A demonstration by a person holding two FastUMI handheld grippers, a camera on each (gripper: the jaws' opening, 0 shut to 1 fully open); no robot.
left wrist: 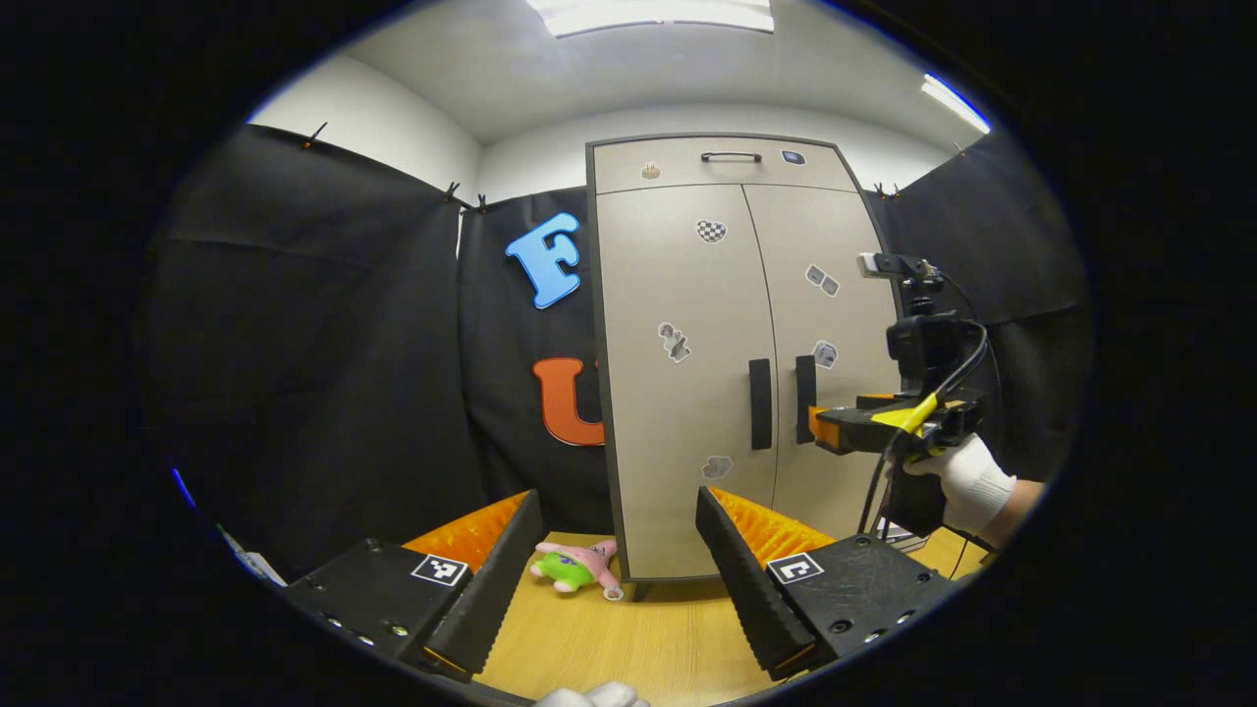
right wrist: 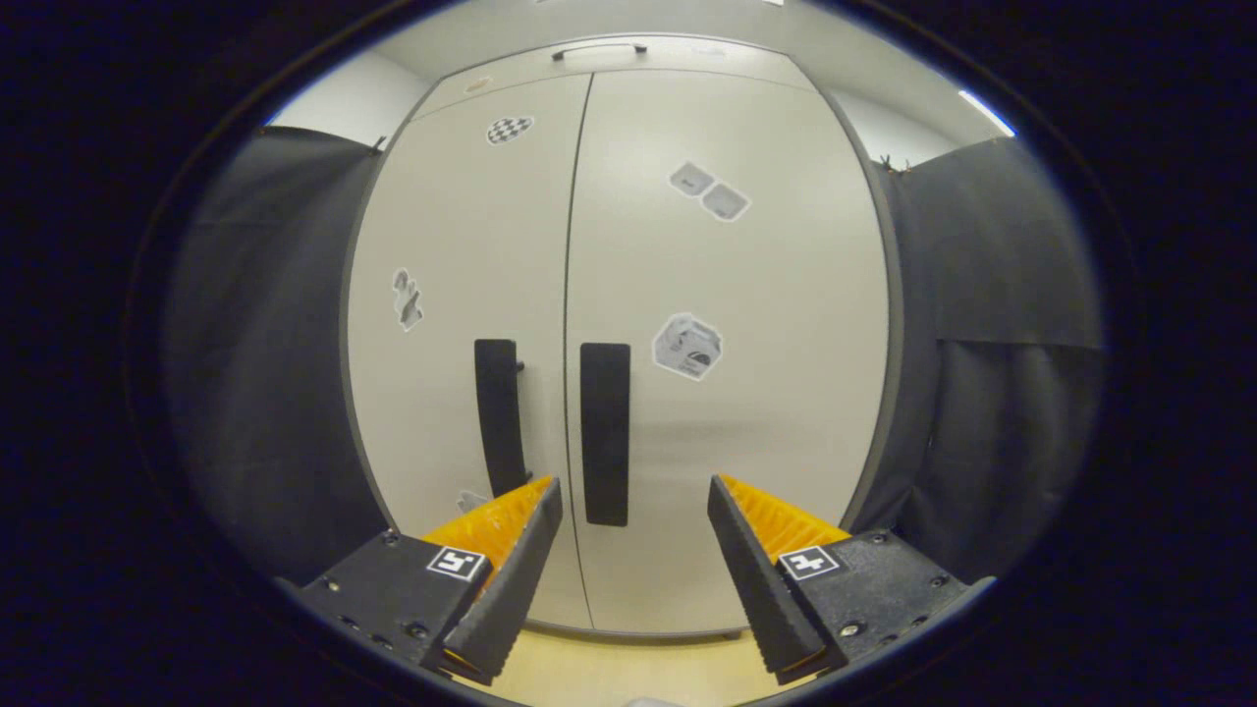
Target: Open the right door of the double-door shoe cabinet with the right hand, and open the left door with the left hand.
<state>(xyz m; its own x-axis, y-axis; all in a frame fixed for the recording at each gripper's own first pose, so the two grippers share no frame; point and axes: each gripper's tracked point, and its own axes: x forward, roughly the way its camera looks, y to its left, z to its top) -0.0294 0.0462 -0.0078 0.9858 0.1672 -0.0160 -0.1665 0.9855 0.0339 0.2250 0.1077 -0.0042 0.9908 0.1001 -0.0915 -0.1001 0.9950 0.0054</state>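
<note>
A tall beige shoe cabinet with two doors stands on a wooden floor, both doors closed. Each door has a black vertical handle: the left handle and the right handle. My left gripper is open, well back from the cabinet. My right gripper is open close in front of the doors, its fingers just right of the right handle and apart from it. In the left gripper view, the right gripper is held by a gloved hand near the right handle.
A small pink and green plush toy lies on the wooden floor by the cabinet's left foot. Black cloth walls stand on both sides of the cabinet. A drawer with a black handle tops the cabinet.
</note>
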